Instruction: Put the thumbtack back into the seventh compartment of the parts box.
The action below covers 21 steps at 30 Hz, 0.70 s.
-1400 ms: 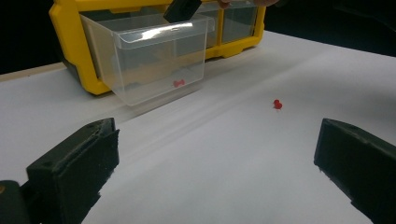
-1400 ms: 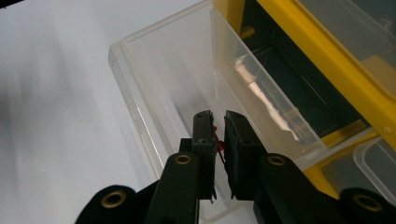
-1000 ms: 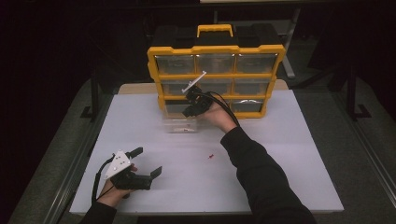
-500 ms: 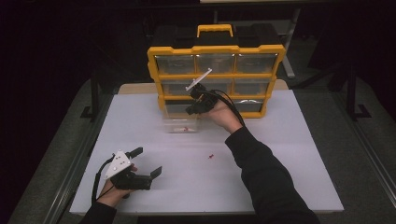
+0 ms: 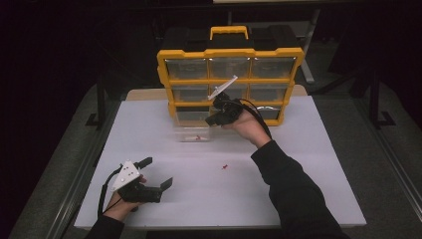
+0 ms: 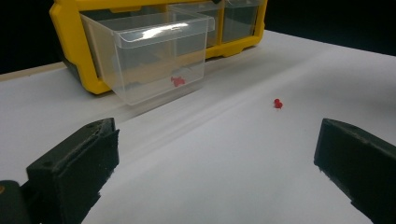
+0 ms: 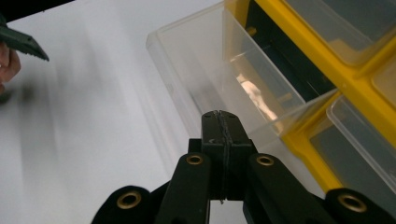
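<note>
Your right gripper (image 7: 219, 122) had just clamped fully shut on nothing, lifting at the clear drawer's (image 6: 154, 51) 3 o'clock side. Your left gripper (image 5: 158, 173) sat wide open, empty; the red pushpin (image 5: 225, 166) on the table (image 5: 308, 164) awaited pickup.

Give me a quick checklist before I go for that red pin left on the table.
1. Clear drawer pulled out of the yellow organizer: ok.
2. One red pin already in the drawer: ok.
3. Loose red pin lying on the white table, nothing around it: ok.
4. Left gripper open, holding nothing: ok.
5. Right gripper shut, nothing between its jaws: not ok for a pick.
</note>
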Available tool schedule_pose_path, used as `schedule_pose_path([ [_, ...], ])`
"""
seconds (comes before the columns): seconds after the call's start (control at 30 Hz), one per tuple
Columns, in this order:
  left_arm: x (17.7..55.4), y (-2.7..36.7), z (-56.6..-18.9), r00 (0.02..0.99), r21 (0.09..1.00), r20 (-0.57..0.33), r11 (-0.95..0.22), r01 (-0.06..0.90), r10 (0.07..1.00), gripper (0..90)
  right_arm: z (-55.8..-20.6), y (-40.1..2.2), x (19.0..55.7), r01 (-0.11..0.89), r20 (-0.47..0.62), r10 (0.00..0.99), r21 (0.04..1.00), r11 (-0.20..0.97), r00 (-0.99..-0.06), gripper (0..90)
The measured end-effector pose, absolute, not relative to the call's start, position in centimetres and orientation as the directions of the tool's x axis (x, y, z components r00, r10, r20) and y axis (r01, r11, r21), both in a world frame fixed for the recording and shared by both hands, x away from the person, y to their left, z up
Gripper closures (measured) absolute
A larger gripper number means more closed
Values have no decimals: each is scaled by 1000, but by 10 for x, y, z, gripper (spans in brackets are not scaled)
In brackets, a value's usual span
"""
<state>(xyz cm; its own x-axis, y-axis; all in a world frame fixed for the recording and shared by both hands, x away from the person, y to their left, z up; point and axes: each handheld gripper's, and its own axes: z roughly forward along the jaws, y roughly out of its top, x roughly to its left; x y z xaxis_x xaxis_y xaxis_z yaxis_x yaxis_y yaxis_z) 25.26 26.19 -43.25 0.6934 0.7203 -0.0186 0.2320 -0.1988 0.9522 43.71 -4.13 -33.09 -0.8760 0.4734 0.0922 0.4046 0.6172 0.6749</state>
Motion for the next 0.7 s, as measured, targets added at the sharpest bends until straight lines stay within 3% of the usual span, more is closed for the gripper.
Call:
schedule_pose_path([
  [0.7, 253, 261, -433, 691, 952, -23, -194, 236, 723, 0, -352, -75, 406, 403, 103, 468, 687, 605, -878, 884],
])
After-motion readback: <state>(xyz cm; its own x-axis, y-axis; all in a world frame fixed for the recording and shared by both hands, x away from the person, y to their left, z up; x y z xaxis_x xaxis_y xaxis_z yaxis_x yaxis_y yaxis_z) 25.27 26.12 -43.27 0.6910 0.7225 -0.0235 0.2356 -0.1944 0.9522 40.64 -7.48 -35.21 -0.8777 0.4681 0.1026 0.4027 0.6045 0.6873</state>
